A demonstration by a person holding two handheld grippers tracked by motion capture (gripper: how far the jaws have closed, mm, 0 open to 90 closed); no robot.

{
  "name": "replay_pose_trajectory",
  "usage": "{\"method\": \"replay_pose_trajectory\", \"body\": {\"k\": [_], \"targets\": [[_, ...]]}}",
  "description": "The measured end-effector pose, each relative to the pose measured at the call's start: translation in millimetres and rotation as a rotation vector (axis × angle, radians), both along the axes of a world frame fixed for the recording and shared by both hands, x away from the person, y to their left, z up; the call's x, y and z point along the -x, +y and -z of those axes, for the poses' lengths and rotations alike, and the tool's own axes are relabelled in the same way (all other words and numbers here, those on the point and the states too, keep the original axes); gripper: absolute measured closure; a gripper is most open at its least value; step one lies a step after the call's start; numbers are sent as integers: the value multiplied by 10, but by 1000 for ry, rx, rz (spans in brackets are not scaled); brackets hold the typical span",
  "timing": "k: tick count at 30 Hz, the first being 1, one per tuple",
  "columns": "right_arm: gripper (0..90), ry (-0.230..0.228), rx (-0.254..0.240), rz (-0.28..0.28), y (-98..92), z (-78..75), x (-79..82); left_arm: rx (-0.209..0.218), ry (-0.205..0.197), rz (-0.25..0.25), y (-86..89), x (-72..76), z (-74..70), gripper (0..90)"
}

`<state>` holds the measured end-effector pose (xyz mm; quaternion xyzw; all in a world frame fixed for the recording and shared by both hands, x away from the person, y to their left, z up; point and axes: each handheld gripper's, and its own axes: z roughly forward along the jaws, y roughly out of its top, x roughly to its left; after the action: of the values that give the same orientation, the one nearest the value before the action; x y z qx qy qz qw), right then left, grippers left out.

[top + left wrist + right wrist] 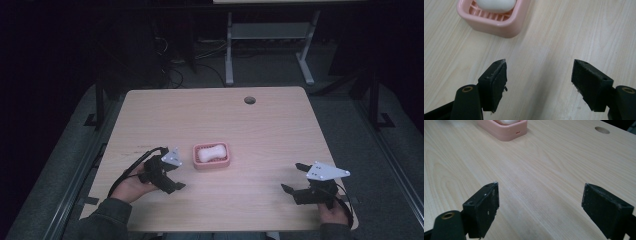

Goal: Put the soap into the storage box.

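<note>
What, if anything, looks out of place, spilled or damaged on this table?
Nothing stands out. The white soap lies inside the pink soap dish, which sits flat on the wooden table. No spills or damage show on the wood. The round hole near the far edge looks like part of the tabletop.

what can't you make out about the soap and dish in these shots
- Soap: in the left gripper view the top edge cuts off its far part, so its full shape is hidden.
- Soap dish: in the right gripper view the top edge cuts it; the soap there is a sliver.
- Dish slats: mostly covered by the soap.
- High view: soap dish is too small to show any marks or the slats.
</note>
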<state>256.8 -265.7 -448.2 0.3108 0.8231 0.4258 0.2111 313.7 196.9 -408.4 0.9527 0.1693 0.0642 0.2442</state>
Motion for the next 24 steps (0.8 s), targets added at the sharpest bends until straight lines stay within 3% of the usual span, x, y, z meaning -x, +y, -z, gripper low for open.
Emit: {"method": "replay_pose_trajectory", "body": {"k": [11,24], "targets": [[137,6,-5,7,-4,0,16,10,-13,-7,124,125,26,275],[137,14,4,11,-12,16,24,32,-37,-62,351,336,134,261]]}}
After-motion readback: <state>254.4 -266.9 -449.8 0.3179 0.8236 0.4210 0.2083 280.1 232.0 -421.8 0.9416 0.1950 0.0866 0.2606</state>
